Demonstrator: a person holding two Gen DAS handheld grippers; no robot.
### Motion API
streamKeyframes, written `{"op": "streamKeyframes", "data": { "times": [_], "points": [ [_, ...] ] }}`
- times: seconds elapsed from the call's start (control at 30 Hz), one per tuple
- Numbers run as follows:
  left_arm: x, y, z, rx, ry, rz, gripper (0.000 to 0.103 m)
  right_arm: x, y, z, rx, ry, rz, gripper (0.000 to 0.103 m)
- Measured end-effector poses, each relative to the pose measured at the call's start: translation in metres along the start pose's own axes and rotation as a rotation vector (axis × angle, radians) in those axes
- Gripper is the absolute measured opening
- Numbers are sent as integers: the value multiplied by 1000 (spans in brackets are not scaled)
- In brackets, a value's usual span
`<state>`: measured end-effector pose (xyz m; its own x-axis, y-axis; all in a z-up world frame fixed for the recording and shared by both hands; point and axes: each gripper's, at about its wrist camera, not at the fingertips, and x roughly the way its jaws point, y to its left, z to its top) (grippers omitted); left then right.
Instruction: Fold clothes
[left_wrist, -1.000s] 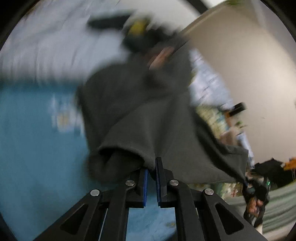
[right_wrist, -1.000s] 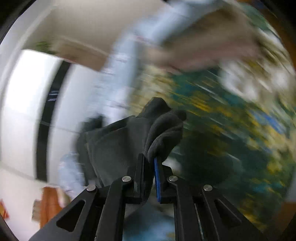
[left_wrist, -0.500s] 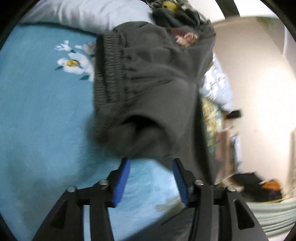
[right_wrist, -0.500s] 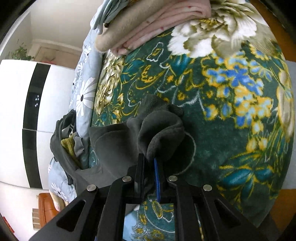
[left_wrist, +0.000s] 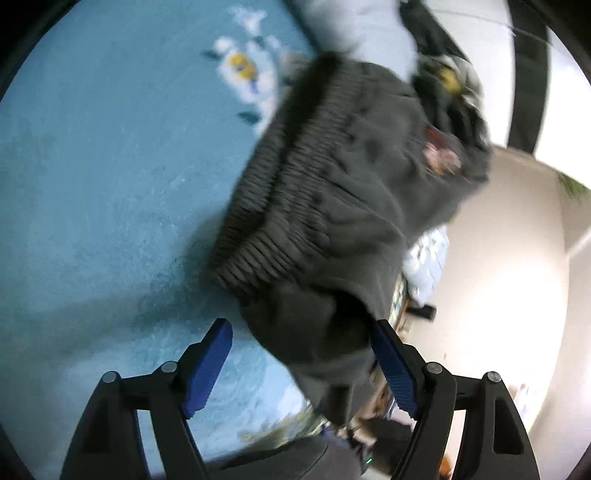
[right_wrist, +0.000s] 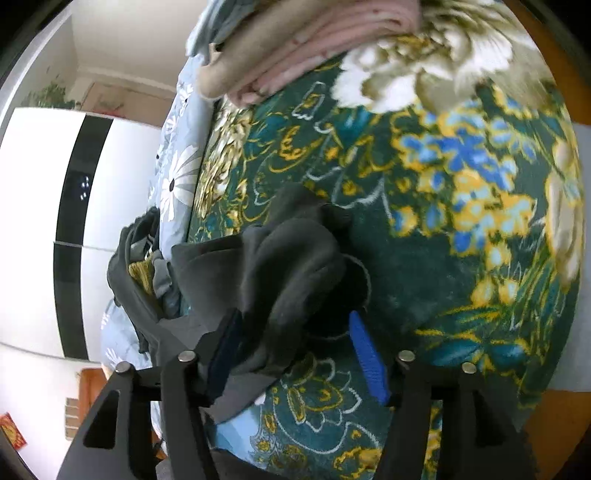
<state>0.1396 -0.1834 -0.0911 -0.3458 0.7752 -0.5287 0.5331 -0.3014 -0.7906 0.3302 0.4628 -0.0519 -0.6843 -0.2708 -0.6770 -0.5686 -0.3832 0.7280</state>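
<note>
Grey garment (left_wrist: 332, 206) laid on blue bedding (left_wrist: 103, 177), bunched between spread fingers of left gripper (left_wrist: 301, 365), released; right gripper (right_wrist: 295, 354) likewise spread, garment (right_wrist: 280, 269) edge lying between, on floral blanket (right_wrist: 461, 221)

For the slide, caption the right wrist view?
Right gripper open over dark grey garment on floral green blanket; folded pink clothes behind.

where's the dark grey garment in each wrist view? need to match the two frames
Left wrist: dark grey garment fills centre to upper right, ribbed waistband facing the teal bedspread, one end lying between the open left tool.
Right wrist: lower centre-left on the floral blanket, bunched between the open right tool.
Shared landmark: the clothes pile with a yellow piece.
</note>
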Motion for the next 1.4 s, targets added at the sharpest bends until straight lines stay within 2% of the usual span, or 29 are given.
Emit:
{"op": "streamKeyframes", "data": {
  "times": [0.13, 0.23, 0.3, 0.4, 0.47, 0.53, 0.67, 0.7, 0.73, 0.83, 0.93, 1.03, 1.17, 1.23, 1.3, 1.33, 1.4],
  "points": [
    [20, -7, 2, -48, 1, -30, 80, 7, -9, 6, 82, -31, 34, 66],
    [28, -9, 5, -55, 13, 32, 80, 7, -10, 10, 140, -108, 126, 66],
    [32, -12, 4, -65, 30, 60, 77, 9, -13, 12, 174, -120, 155, 66],
    [37, -14, 1, -73, 35, 99, 67, 13, -13, 17, 163, -96, 131, 66],
    [34, -18, -2, -49, 15, 127, 55, 16, -14, 21, 169, -81, 132, 66],
    [31, -23, -6, -22, -5, 156, 48, 20, -15, 25, 182, -67, 128, 66],
    [22, -54, -14, 118, -57, 230, 24, 31, -16, 27, 196, -33, 70, 65],
    [18, -64, -16, 166, -77, 249, 23, 32, -14, 28, 196, -27, 43, 55],
    [14, -74, -18, 215, -98, 268, 21, 33, -12, 28, 196, -21, 16, 36],
    [-5, -108, -22, 351, -171, 298, 19, 28, 8, 33, 122, -14, -77, 19],
    [-33, -147, -34, 553, -232, 326, 17, 2, 37, 38, -3, -84, -72, 15],
    [-65, -177, -51, 707, -283, 300, 15, -40, 62, 40, -95, -187, 47, 13],
    [-126, -162, -64, 773, -346, 250, 14, -84, 73, 29, -187, -262, 124, 13],
    [-130, -126, -68, 781, -312, 328, 12, -89, 67, 17, -231, -252, 103, 13],
    [-125, -84, -68, 768, -267, 424, 12, -69, 48, 7, -224, -191, -8, 13],
    [-120, -59, -63, 716, -248, 456, 12, -59, 39, 3, -220, -160, -64, 13],
    [-113, -9, -47, 532, -213, 451, 11, -52, 27, -2, -192, -134, -106, 13]
  ]
}}
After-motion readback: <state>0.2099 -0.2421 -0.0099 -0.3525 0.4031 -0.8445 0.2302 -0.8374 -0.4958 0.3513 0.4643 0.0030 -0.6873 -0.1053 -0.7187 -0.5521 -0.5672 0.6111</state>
